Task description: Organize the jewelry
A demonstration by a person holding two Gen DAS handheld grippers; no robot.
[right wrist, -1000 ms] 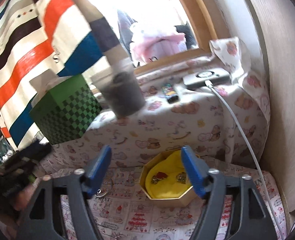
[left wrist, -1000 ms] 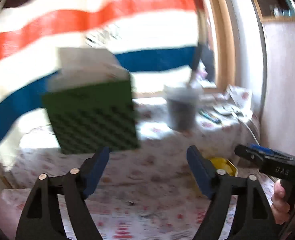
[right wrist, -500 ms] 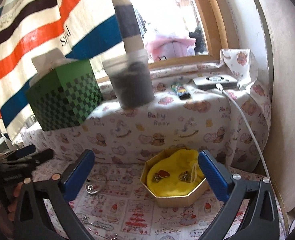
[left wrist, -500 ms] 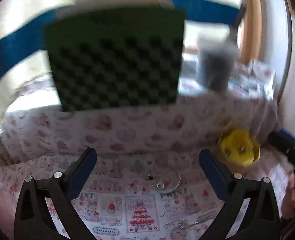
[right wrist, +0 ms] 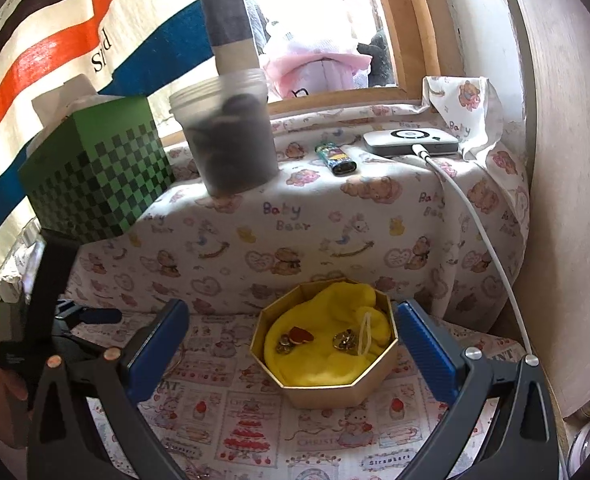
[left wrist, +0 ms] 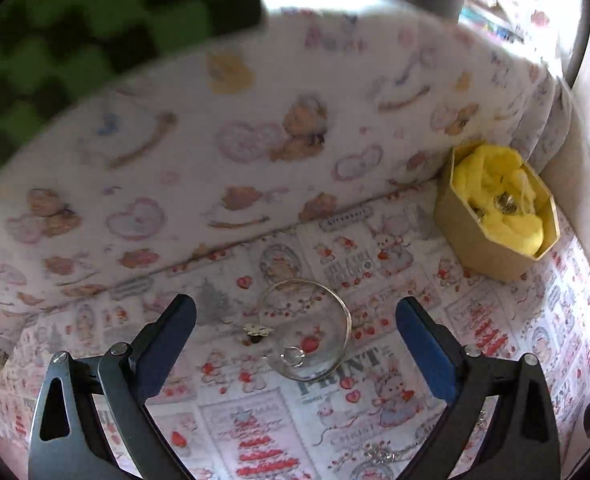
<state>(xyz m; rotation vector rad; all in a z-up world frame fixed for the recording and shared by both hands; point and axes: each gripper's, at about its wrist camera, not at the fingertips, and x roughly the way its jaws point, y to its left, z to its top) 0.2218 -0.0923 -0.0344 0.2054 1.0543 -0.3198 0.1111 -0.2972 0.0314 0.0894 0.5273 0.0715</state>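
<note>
A thin clear bangle point(left wrist: 347, 320) with a bead lies flat on the printed cloth, and a small gold charm point(left wrist: 258, 330) sits at its left rim. My left gripper point(left wrist: 295, 308) points steeply down over them. Its jaws are closing, wide apart, with the bangle between them and untouched. A gold octagonal box point(right wrist: 327, 394) lined with yellow cloth point(right wrist: 327, 364) holds a red heart piece point(right wrist: 301, 335) and gold pieces point(right wrist: 345, 340). My right gripper point(right wrist: 291, 308) hangs open just in front of that box point(left wrist: 483, 248), its fingers on either side and apart from it.
A cloth-covered ledge behind carries a green checkered box point(right wrist: 95, 184), a plastic jar point(right wrist: 231, 148), a lighter point(right wrist: 337, 158) and a white device point(right wrist: 411, 142) with a cable. A wall panel stands close on the right. A fine chain point(left wrist: 387, 454) lies near the front.
The left gripper swung down from the striped cloth and green box to the printed cloth over the bangle, and its jaws widened. The right gripper's jaws also widened; it tipped slightly down.
</note>
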